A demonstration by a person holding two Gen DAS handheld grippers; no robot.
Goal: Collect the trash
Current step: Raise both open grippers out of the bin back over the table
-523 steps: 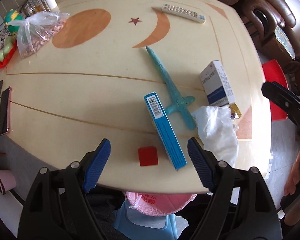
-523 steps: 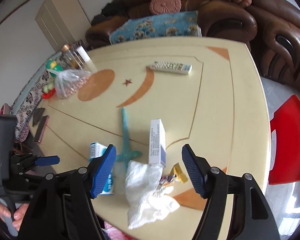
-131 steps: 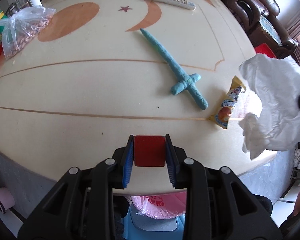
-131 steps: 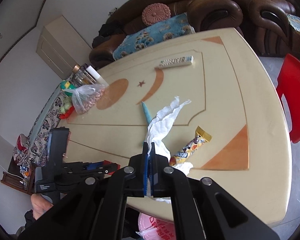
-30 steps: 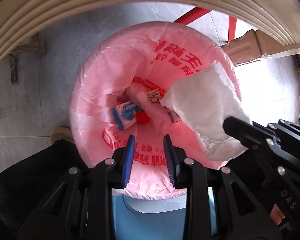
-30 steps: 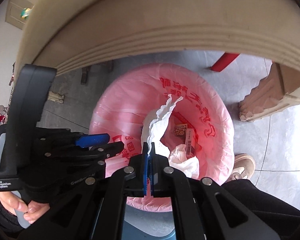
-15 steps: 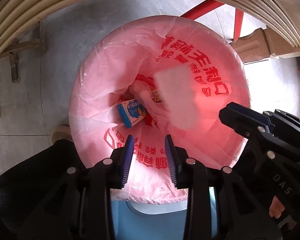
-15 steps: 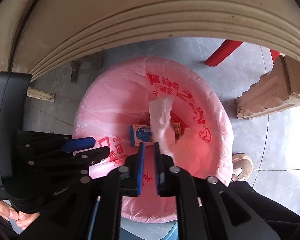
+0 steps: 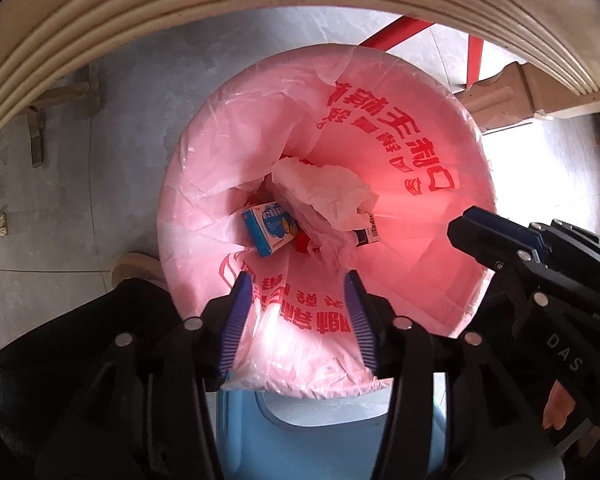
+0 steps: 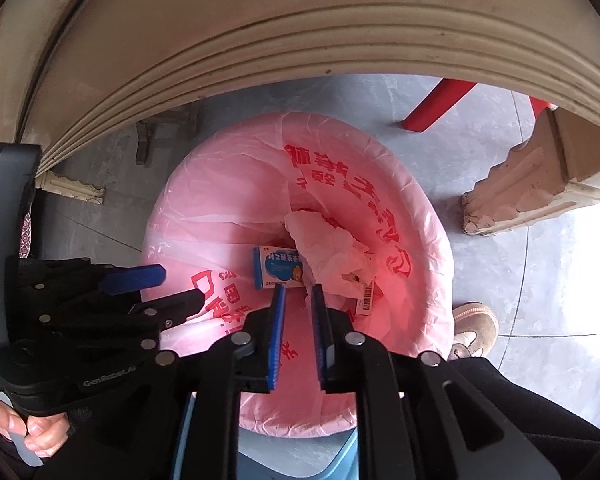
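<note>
A bin lined with a pink bag [image 9: 412, 152] [image 10: 220, 216] stands on the floor under the table edge. At its bottom lie a crumpled white tissue [image 9: 324, 192] [image 10: 324, 248], a blue box [image 9: 268, 228] [image 10: 278, 268] and a box with a barcode [image 10: 366, 300]. My left gripper [image 9: 298, 280] is open and empty above the bin's near rim; it also shows in the right wrist view [image 10: 168, 284]. My right gripper [image 10: 298, 292] is slightly open and empty over the bin; it also shows in the left wrist view [image 9: 496, 232].
The cream table edge [image 9: 180, 12] [image 10: 300, 40] arches overhead. A red chair leg [image 10: 436, 108], a carved table foot [image 10: 528, 184] and a shoe [image 10: 474, 322] are on the grey floor. A blue stool [image 9: 324, 440] is below the bin.
The right gripper opened and let go of the white tissue, which fell to the bottom of the bin. The left gripper opened wider, having dropped the red block earlier.
</note>
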